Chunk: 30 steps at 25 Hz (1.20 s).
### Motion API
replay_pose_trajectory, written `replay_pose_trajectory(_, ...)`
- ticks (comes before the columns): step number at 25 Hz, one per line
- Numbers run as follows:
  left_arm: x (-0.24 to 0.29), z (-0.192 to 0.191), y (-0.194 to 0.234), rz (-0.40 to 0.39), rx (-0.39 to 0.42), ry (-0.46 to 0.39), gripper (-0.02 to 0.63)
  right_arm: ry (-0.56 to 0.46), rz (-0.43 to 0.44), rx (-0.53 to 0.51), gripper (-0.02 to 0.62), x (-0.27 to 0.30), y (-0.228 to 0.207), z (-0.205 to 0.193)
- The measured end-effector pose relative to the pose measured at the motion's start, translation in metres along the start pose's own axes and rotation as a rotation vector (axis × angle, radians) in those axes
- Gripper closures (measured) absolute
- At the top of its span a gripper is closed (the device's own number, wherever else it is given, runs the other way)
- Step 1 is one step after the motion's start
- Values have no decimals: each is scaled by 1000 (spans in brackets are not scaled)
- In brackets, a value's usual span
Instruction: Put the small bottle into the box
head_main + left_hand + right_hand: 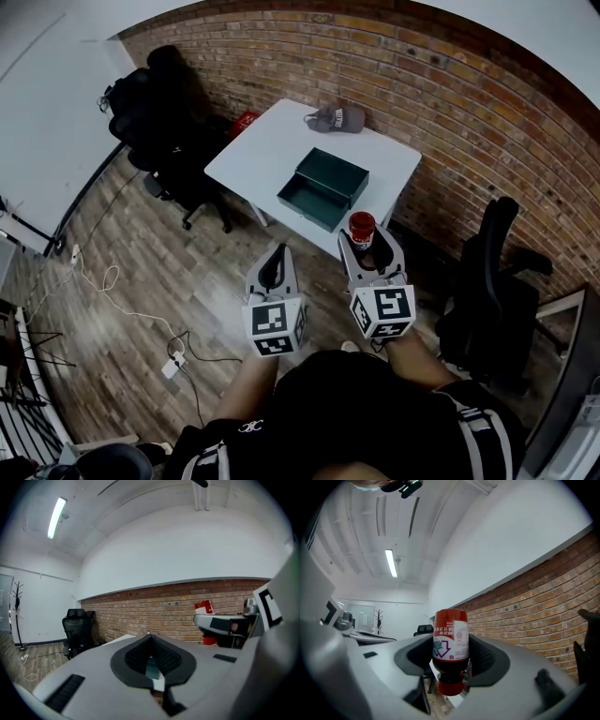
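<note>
My right gripper (367,242) clamps the small dark plastic bottle with the red cap (451,637) between its pads, cap downward and held level, ready, I judge, for the trip to the open dark-green rectangular box (323,187) just ahead. My left gripper (275,267), jaws together on nothing, hangs beside it, leaving the job to one hand. The box sits on a white bench (262,155) beyond both grippers, with a grey cap (336,118) farther back by the red brick wall (450,84). Black office chairs (159,103) stand on the wood-plank floor (141,272).
</note>
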State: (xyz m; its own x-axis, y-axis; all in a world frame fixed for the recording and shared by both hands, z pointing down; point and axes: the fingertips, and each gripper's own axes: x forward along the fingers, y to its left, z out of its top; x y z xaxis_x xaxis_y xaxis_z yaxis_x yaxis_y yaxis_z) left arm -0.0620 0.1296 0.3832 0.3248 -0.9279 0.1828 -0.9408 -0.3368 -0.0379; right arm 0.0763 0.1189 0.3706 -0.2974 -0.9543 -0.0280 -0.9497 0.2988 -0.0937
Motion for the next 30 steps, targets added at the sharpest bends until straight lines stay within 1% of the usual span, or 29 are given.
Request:
replay_pose_trajectory(4, 13, 4, -12, 16, 16, 3, 597, -9, 23, 15, 365, 6, -16, 2)
replay_pose_trajectory(10, 28, -1, -22, 53, -54, 18, 597, -16, 81, 23, 365, 17, -35, 2)
replay_pose_trajectory(16, 37, -2, -31, 90, -62, 21, 597, -8, 119, 28, 365, 25, -48, 1)
replay_pose_trajectory(26, 59, -4, -36, 75, -90, 12, 597, 13, 147, 13, 365, 34, -51, -7)
replay_pose_trajectory(30, 67, 0, -35, 63, -87, 7, 597, 13, 149, 15, 365, 38, -52, -7)
